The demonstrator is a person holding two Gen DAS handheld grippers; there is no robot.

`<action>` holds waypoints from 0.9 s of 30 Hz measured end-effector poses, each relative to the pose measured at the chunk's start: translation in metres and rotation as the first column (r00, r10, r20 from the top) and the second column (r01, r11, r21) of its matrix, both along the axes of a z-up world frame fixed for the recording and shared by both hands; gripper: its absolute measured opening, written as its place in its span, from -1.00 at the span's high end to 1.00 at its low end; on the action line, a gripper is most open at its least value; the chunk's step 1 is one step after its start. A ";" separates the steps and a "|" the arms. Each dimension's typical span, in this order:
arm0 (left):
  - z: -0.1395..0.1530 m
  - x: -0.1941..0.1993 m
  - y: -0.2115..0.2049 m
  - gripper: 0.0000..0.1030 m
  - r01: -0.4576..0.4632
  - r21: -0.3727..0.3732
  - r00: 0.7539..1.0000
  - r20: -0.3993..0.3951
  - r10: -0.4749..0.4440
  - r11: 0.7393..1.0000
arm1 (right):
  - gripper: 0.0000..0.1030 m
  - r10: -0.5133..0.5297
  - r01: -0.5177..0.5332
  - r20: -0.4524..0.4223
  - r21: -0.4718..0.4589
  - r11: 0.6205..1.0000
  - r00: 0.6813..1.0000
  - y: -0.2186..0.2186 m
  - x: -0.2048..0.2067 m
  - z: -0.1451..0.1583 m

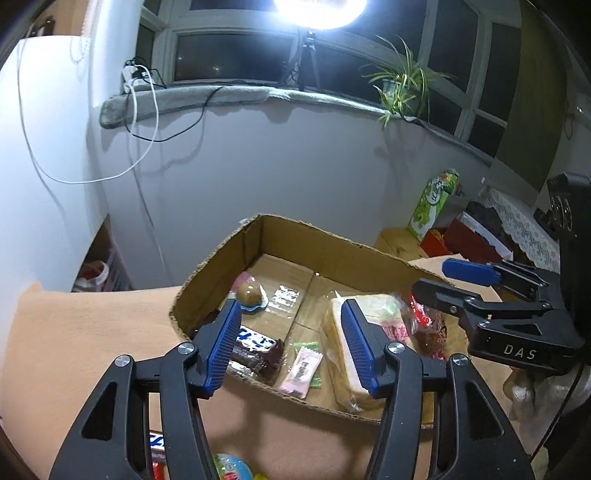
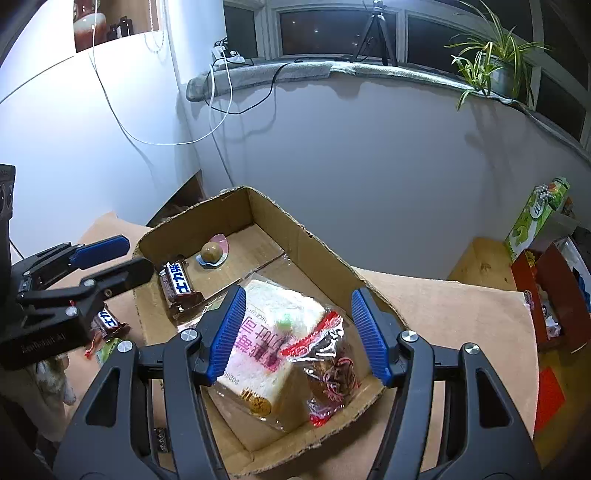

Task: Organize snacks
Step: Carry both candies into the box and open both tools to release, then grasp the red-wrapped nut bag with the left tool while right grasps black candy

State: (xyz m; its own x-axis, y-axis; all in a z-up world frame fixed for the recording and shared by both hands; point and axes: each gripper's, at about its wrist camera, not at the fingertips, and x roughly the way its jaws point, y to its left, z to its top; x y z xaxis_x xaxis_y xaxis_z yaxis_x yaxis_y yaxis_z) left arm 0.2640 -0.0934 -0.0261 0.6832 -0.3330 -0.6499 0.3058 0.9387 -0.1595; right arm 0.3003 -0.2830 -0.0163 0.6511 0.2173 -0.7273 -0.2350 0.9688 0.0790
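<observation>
left gripper jaws apart | right gripper jaws apart | cardboard box holds snacks

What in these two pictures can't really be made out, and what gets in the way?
- Left wrist view: the snack bar and round blue packet outside the cardboard box are cut off by the bottom edge and the left gripper.
- Left wrist view: glare from the lamp washes out the window top.
- Right wrist view: the right gripper covers part of the bread bag, and its print is too blurred to read.
</observation>
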 end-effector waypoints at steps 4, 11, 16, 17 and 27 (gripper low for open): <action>0.008 -0.010 0.009 -0.08 -0.005 -0.017 1.000 0.011 0.005 1.000 | -0.22 0.003 -0.003 0.015 0.003 1.000 1.000 0.001 -0.014 0.009; 0.019 -0.045 0.035 -0.08 -0.051 -0.019 0.994 0.095 0.052 0.999 | -0.22 0.028 -0.028 0.027 0.011 1.000 0.999 0.011 -0.047 0.018; 0.020 -0.071 0.057 -0.08 -0.073 -0.021 0.992 0.100 0.074 0.997 | -0.22 0.056 -0.057 0.033 0.023 0.998 0.998 0.020 -0.076 0.020; 0.019 -0.076 0.063 -0.08 -0.076 -0.020 0.992 0.096 0.077 0.997 | -0.22 0.067 -0.068 0.039 0.023 0.997 0.997 0.023 -0.083 0.020; 0.000 -0.130 0.130 -0.08 -0.211 -0.066 0.977 0.026 0.213 0.975 | -0.22 0.119 -0.119 0.001 0.065 0.991 0.993 0.043 -0.138 -0.003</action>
